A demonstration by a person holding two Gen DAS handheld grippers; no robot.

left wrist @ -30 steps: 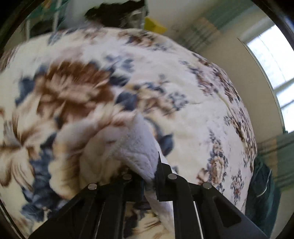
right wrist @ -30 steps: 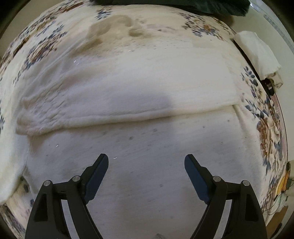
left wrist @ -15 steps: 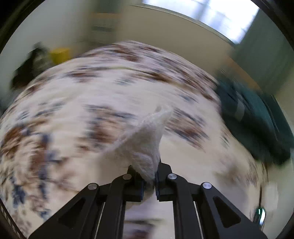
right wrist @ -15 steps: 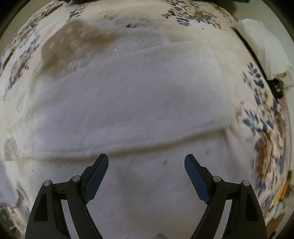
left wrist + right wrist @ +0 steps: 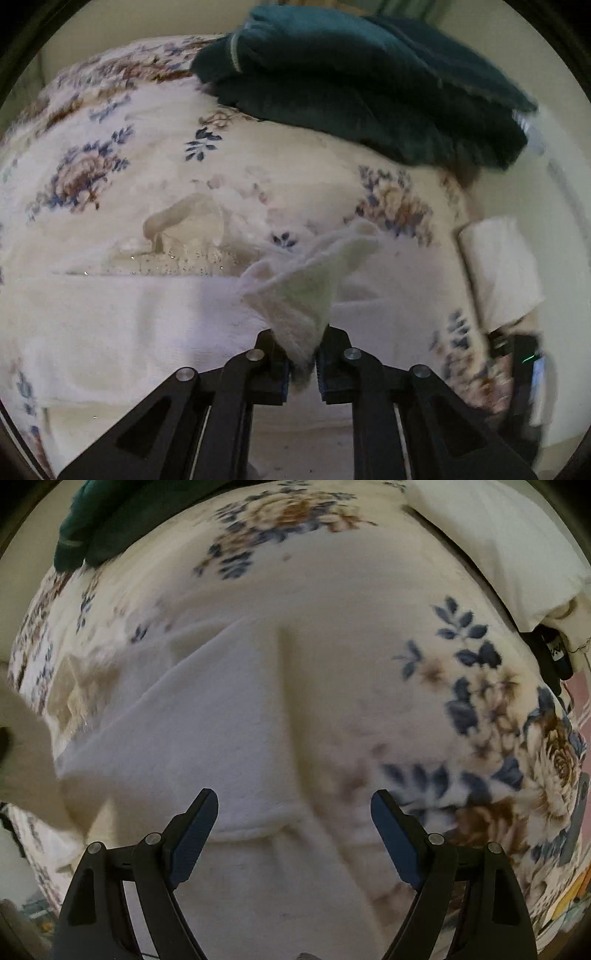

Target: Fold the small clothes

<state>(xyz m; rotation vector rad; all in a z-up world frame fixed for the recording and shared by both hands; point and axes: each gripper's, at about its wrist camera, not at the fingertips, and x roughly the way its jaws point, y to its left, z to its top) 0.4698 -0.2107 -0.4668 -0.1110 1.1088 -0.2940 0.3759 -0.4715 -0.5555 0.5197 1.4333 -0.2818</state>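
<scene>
Corner of the white fleece garment [image 5: 310, 280] sits between the left gripper [image 5: 303, 363], jaws opening to drop the fold onto the floral blanket [image 5: 85, 173]. Right gripper [image 5: 293, 823] hovers wide apart, empty, above the folded part.

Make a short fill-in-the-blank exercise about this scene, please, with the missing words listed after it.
1. The corner of the white fleece garment sits between the jaws of the ____ gripper.
2. The right gripper, with nothing between its jaws, stands ____.
3. The folded plush cloth at the far edge of the floral blanket is dark ____.

Missing words: left; open; green
</scene>
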